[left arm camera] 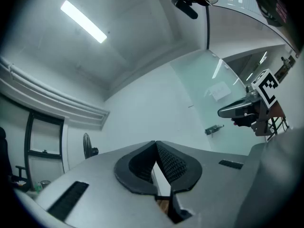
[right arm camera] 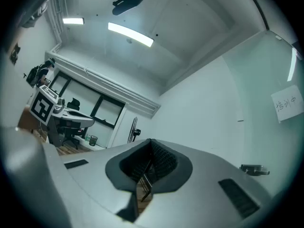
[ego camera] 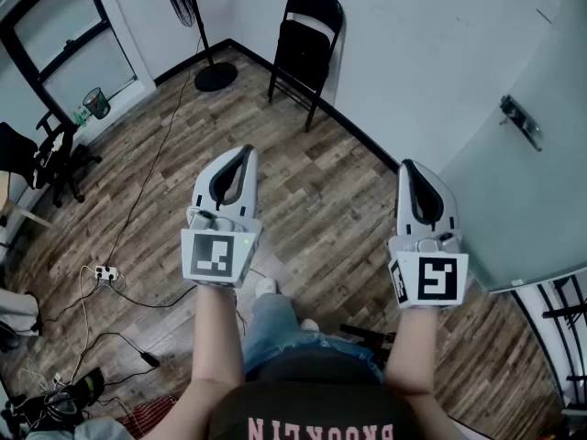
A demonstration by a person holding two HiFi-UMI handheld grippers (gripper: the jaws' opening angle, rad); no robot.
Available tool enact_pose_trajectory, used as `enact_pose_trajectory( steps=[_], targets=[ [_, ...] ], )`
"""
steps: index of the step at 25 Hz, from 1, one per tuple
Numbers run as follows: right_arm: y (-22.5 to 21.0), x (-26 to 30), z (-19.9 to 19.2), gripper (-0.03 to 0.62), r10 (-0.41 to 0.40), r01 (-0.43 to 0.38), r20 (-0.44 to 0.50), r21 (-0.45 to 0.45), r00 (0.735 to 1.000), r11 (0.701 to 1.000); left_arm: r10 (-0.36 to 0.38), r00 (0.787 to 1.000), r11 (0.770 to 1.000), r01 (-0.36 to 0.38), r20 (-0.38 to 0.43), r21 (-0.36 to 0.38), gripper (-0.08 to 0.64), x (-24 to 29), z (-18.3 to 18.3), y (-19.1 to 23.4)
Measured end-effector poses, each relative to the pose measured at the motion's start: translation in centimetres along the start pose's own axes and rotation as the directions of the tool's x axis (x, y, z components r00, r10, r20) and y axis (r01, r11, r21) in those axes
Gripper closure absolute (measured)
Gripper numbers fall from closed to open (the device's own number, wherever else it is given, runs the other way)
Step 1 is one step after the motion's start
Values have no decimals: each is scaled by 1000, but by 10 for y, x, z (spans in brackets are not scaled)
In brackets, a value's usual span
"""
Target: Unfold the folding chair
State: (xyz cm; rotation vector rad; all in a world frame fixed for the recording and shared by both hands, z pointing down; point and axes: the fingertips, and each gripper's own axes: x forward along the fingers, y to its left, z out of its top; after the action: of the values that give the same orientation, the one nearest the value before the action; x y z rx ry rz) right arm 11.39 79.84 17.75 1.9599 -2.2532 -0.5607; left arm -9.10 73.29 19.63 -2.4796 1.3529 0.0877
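Observation:
The black folding chair (ego camera: 307,44) stands folded flat, leaning against the white wall at the far side of the room. Both grippers hang in the air well short of it, side by side above the wooden floor. My left gripper (ego camera: 244,151) has its tips together with nothing between them; its own view shows the pads meeting at the left gripper's tip (left arm camera: 156,144). My right gripper (ego camera: 406,165) is likewise shut and empty, with the right gripper's tips (right arm camera: 151,141) touching. Thin dark chair parts (right arm camera: 141,180) show through the gap behind those pads.
A standing fan (ego camera: 188,7) is left of the chair. A frosted glass door (ego camera: 514,181) with a metal handle (ego camera: 521,122) is at the right. An office chair (ego camera: 46,154), a green bin (ego camera: 95,102) and a power strip (ego camera: 107,272) with cables lie at the left.

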Motion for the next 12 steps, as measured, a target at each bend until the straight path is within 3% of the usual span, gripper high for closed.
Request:
enact_pose_trajectory(
  steps=[8, 11, 12],
  targets=[
    [-4, 44, -18, 592, -48, 50, -23, 59, 999, 997, -23, 1000, 999, 23, -2, -23, 561, 37, -22, 29],
    [-1, 74, -31, 589, -20, 24, -41, 112, 999, 993, -36, 999, 998, 35, -14, -51, 548, 60, -37, 44],
    [1, 86, -34, 439, 5, 0, -39, 127, 999, 992, -48, 999, 997, 47, -16, -60, 442, 71, -42, 48]
  ],
)
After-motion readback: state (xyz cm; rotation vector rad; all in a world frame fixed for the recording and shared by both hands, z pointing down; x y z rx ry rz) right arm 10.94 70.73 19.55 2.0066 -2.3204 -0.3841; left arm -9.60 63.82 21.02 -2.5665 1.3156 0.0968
